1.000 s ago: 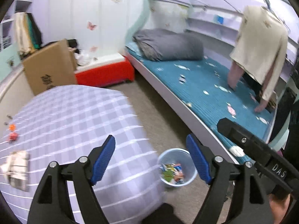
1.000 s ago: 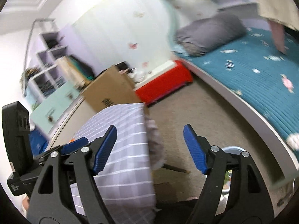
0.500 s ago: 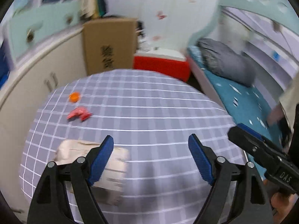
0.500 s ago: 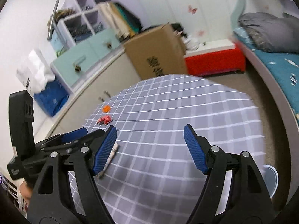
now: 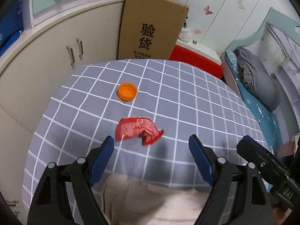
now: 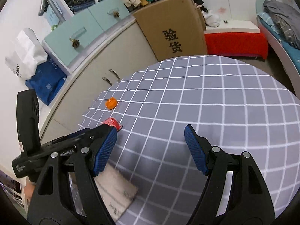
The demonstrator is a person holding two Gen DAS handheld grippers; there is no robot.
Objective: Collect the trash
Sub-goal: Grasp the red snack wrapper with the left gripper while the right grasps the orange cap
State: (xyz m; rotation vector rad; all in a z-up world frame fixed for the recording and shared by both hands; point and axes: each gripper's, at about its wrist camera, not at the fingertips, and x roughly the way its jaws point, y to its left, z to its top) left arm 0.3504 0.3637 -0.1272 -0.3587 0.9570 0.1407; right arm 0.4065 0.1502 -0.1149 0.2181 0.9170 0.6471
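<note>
On the grey checked tablecloth (image 5: pixel 196 97) lie an orange bottle cap (image 5: pixel 127 91), a crumpled red wrapper (image 5: pixel 136 130) and a beige paper piece (image 5: pixel 150 196). My left gripper (image 5: pixel 151 140) hovers over the cloth with its jaws closing. The wrapper lies just ahead of its tips and the pads touch nothing. The paper sits beneath its arms. My right gripper (image 6: pixel 151 131) stands open over bare cloth to the right. In its view the cap (image 6: pixel 111 103), the wrapper (image 6: pixel 112 122) and the paper (image 6: pixel 116 189) sit at the left, with the left gripper's finger beside the wrapper.
A tall cardboard box (image 5: pixel 151 28) stands behind the table against a cream cabinet (image 5: pixel 56 52). A red box (image 5: pixel 195 60) and a bed with a grey pillow (image 5: pixel 258 80) are at the right. A blue bag (image 6: pixel 46 86) sits at the left.
Both views have swung from the bed and the floor bin onto the table. The left gripper has advanced past the paper to the red wrapper, and its jaws have narrowed slightly.
</note>
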